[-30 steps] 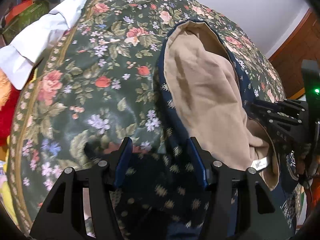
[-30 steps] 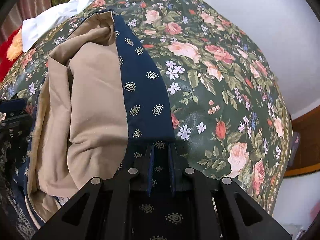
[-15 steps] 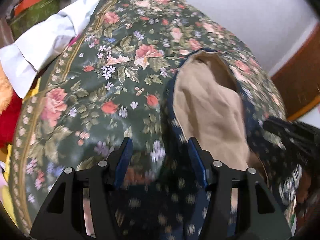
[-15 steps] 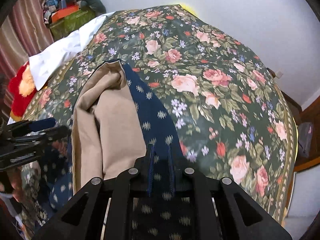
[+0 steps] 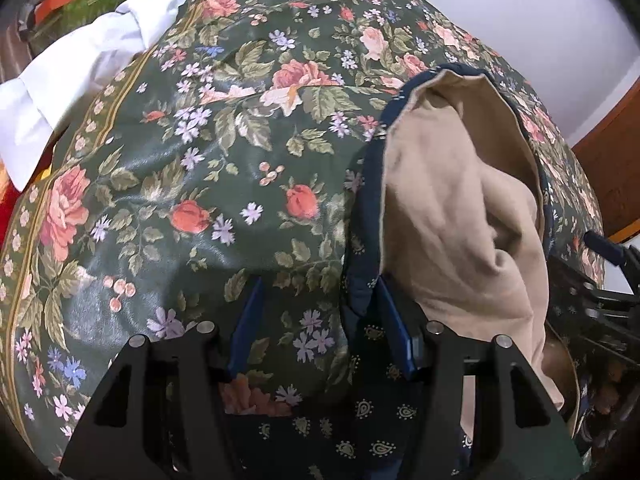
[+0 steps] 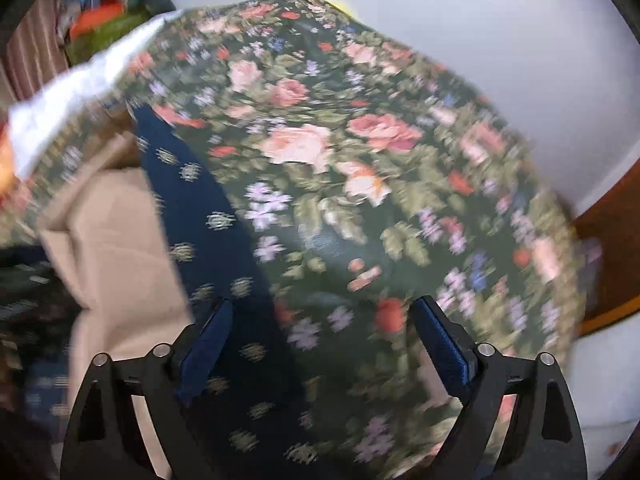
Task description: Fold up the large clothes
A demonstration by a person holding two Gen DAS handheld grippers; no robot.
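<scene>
Both tools (image 5: 316, 312) (image 6: 320, 332) spread over garment (image 5: 460, 208)

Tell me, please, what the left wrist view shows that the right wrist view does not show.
Only the left wrist view shows the right claw at its right edge, and the navy garment's tan lining sharply, with its folds.

Only the right wrist view shows the right claw's own fingers spread wide; this picture is blurred.

Both show the floral cover, the white cloth, the white wall and the garment. The left claw is open.
</scene>
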